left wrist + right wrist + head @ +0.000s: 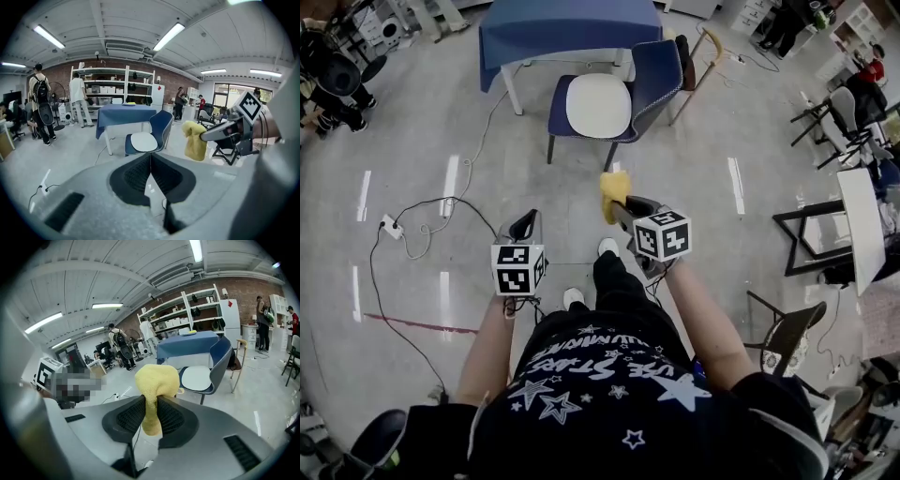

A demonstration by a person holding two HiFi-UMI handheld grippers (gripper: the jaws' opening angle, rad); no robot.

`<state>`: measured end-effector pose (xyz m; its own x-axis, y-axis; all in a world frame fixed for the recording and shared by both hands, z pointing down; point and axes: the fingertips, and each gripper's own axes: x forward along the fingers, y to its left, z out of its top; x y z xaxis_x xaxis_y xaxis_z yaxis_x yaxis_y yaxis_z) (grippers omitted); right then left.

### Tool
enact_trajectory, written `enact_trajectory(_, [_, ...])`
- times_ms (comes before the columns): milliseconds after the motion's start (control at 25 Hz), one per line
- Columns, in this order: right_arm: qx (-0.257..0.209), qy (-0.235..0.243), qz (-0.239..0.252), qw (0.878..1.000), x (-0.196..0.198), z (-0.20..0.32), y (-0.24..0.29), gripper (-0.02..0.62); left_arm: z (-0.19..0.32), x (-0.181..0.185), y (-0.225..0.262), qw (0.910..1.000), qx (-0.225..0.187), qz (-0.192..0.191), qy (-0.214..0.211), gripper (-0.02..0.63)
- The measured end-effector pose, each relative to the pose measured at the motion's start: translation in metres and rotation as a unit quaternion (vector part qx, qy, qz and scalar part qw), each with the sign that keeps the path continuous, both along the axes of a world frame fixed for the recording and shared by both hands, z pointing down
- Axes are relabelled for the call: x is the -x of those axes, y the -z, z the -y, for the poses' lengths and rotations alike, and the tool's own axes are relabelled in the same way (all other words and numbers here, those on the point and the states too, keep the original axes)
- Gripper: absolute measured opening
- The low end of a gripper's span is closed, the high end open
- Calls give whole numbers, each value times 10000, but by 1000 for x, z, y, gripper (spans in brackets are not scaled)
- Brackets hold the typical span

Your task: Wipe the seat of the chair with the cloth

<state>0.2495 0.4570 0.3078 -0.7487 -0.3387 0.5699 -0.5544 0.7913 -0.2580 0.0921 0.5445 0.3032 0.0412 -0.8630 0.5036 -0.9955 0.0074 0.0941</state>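
Right gripper (151, 404): jaws closed down on a soft yellow knitted cloth (157, 378), ribbed black pads pinching it approx. mid-length; a bunched upper part bulges above the pads and a shorter tail hangs below them. Head view has this gripper held fwd at the person's right, cloth dangling off its tip over bare grey floor (422, 122). Left gripper (150, 158): jaws brought fully together, pads meeting edge to edge, nothing between them; held at the person's left, slightly lower in the head view than the right unit, the two well apart. Dark blue shell chair with thin metal legs (661, 70) stands ahead of both grippers, well clear of them, no contact with the cloth. Its rounded white seat pad (598, 105) is uncovered, backrest on the right side as seen from the head cam. Chair sits just in front of a table draped in a blue cover (572, 28). White power strip with black cable (391, 225) lies on the floor to the left. Person's white shoes (607, 247) visible between the grippers. Shelving and several people in the background, left gripper view; details too small to report
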Motion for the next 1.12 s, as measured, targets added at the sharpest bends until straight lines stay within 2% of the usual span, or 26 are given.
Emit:
enact_trajectory(240, [290, -123, 137, 9994, 10, -11, -15, 79, -12, 8, -17, 9998, 159, -107, -29, 20])
enact_trajectory(480, [480, -136, 72, 9987, 21, 13, -34, 80, 12, 18, -27, 9995, 314, -93, -29, 20])
enact_trajectory(680, [676, -16, 63, 9977, 44, 77, -50, 80, 64, 38, -34, 9986, 515, -48, 136, 20])
enact_trajectory(920, [827, 234, -36, 9963, 78, 175, -56, 80, 156, 71, -36, 9967, 746, 57, 319, 20])
enact_trajectory(1120, [827, 444, -74, 9956, 96, 258, -59, 80, 238, 89, -30, 9959, 713, 142, 541, 21])
